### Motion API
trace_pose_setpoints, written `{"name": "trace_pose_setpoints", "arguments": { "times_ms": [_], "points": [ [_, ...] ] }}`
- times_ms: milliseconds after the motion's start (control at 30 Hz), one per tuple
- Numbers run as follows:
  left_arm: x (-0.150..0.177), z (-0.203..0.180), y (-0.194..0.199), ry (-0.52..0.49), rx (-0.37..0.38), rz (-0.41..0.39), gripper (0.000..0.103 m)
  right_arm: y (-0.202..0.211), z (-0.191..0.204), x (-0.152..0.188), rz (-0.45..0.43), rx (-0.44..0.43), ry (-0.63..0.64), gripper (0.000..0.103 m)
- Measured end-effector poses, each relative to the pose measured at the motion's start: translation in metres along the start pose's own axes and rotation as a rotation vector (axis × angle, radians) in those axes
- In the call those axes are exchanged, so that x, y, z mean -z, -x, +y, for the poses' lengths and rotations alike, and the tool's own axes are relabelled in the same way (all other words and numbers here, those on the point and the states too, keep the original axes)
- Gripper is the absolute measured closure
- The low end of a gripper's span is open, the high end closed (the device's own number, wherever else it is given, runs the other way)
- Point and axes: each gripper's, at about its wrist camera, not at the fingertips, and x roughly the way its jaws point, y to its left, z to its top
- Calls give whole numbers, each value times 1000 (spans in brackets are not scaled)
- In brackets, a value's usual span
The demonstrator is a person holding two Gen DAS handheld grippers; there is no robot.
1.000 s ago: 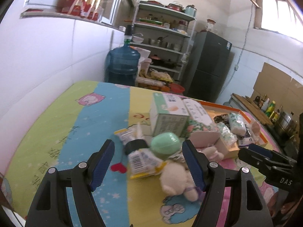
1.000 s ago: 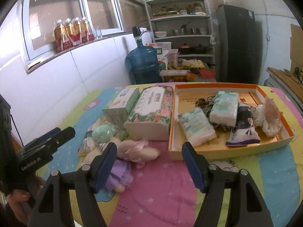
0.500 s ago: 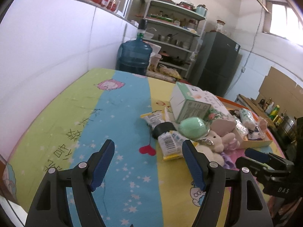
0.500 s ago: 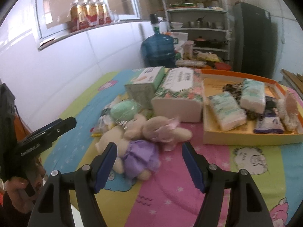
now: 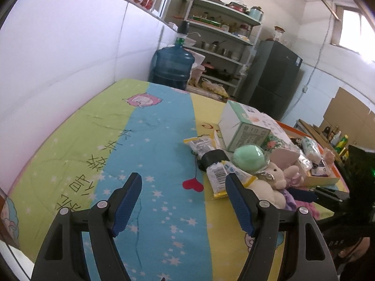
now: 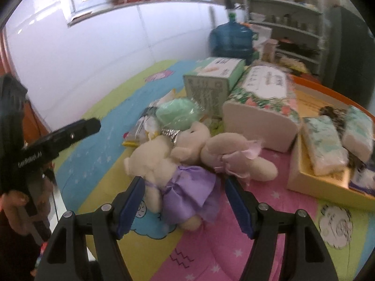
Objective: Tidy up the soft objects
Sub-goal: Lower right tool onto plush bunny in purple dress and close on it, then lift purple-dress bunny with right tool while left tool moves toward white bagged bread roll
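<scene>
Plush toys (image 6: 178, 164): 2 | tissue boxes (image 6: 262, 107): 2 | left tool (image 5: 182, 201), right tool (image 6: 185, 201): wide apart, empty

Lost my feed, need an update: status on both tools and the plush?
Both tools open, empty. Right tool straddling plush in purple dress, pads not pressing. Left tool over bare cloth. Pink-bowed plush lies against it.

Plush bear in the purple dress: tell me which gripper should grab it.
Right. The right gripper is open with the plush bear lying between its fingers. The left gripper is open over bare sheet, the bear off to its side.
</scene>
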Motion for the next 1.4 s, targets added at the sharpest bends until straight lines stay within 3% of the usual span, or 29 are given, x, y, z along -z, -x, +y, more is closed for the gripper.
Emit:
{"name": "trace_pose_setpoints", "arguments": {
  "times_ms": [300, 333, 367, 500, 633, 667, 833, 967, 1100, 1300, 1400],
  "points": [
    [0, 3, -7, 12, -14, 13, 28, -26, 19, -2, 51, -35, 107, 31],
    [0, 4, -8, 12, -15, 15, 28, -26, 20, -2, 48, -36, 108, 34],
    [0, 5, -8, 12, -15, 16, 28, -25, 22, -2, 46, -53, 102, 47],
    [-1, 5, -9, 10, -12, 18, 28, -21, 26, 4, 41, -71, 69, 57],
    [-2, 1, -11, -2, -5, 22, 28, -7, 29, 13, 26, -120, 35, 58],
    [-2, -1, -12, -4, -3, 22, 28, -2, 29, 16, 20, -134, 27, 70],
    [-2, -8, -13, -11, 11, 28, 28, 6, 32, 28, 10, -136, 12, 70],
    [-1, -11, -12, -17, 8, 28, 28, 4, 28, 36, 28, -156, 4, 67],
    [-1, -11, -11, -6, 6, 28, 28, 14, 31, 45, 25, -138, 46, 34],
    [0, -8, -12, -3, 12, 33, 28, 26, 17, 43, 33, -37, 87, 30],
    [-1, -7, -14, 0, 15, 38, 28, 30, 14, 37, 22, -36, 120, 30]
  ]
}}
